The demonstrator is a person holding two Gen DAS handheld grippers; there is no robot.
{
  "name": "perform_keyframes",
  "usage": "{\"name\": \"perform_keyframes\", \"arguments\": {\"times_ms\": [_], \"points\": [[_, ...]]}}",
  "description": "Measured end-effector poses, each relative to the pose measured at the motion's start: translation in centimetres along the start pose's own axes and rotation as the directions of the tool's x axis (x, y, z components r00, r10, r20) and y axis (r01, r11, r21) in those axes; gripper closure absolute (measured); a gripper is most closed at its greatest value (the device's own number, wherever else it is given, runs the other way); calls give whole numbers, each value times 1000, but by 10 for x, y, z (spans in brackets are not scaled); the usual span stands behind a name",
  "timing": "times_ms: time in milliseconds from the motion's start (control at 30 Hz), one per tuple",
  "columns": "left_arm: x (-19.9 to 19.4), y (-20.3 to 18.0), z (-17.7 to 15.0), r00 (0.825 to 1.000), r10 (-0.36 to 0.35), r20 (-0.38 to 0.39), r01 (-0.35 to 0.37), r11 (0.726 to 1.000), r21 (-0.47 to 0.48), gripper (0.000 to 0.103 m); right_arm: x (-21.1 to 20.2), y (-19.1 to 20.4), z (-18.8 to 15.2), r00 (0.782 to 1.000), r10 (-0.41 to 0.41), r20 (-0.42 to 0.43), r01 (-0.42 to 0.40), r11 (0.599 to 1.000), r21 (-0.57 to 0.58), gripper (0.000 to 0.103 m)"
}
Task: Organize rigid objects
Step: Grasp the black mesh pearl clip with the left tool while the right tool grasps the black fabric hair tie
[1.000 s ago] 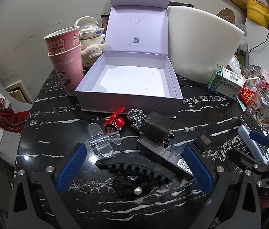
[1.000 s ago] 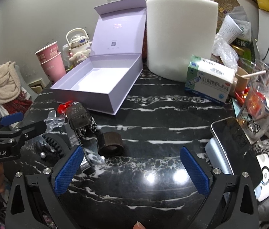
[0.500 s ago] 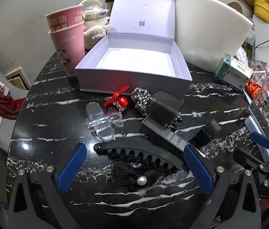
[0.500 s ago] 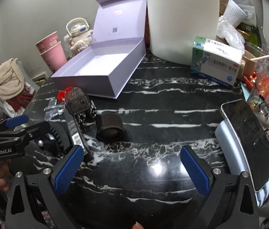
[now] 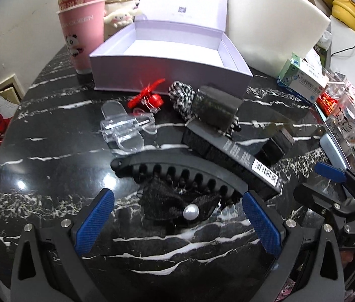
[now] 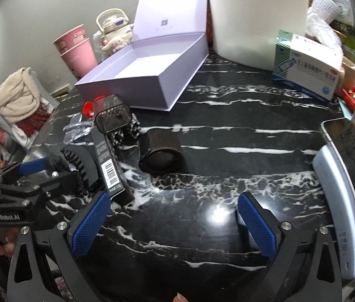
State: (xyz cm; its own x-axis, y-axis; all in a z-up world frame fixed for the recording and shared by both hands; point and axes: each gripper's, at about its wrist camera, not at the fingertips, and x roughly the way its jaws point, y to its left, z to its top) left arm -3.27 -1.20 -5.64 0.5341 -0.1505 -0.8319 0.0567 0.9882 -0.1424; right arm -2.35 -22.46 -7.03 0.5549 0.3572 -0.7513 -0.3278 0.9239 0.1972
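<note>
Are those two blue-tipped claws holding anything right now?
No. The left gripper is open, its fingers either side of the black hair clip without gripping it. The right gripper is open over bare table.

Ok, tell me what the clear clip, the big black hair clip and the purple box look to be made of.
Clear clip: looks like hard transparent plastic or acrylic; the marble pattern shows through it and its edges glint.
Big black hair clip: probably plastic, with moulded teeth, semi-gloss; a black lacy fabric bow with a pearl-like bead sits on it.
Purple box: seemingly matte rigid cardboard, with thick flat walls and a folded hinged lid.
</note>
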Motion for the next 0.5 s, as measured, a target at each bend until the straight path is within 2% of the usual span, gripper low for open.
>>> {"name": "perform_keyframes", "arguments": {"times_ms": [133,200,333,400,500], "points": [[2,4,-3,999,-44,3,44,999,-1,3,5,2,4,1000,4,-3,-4,1000,-11,0],[2,3,-4,999,-45,15,45,999,16,9,6,2,7,1000,7,11,-7,1000,-5,1],[8,6,-3,998,-62,4,62,998,28,11,11,5,11,1000,-2,15,2,1000,-20,3],[7,10,-3,998,-64,18,63,998,27,20,14,7,15,1000,-10,13,10,1000,-28,7],[7,13,-1,998,-61,27,60,997,39,27,18,7,19,1000,-14,18,15,999,-33,10]]}}
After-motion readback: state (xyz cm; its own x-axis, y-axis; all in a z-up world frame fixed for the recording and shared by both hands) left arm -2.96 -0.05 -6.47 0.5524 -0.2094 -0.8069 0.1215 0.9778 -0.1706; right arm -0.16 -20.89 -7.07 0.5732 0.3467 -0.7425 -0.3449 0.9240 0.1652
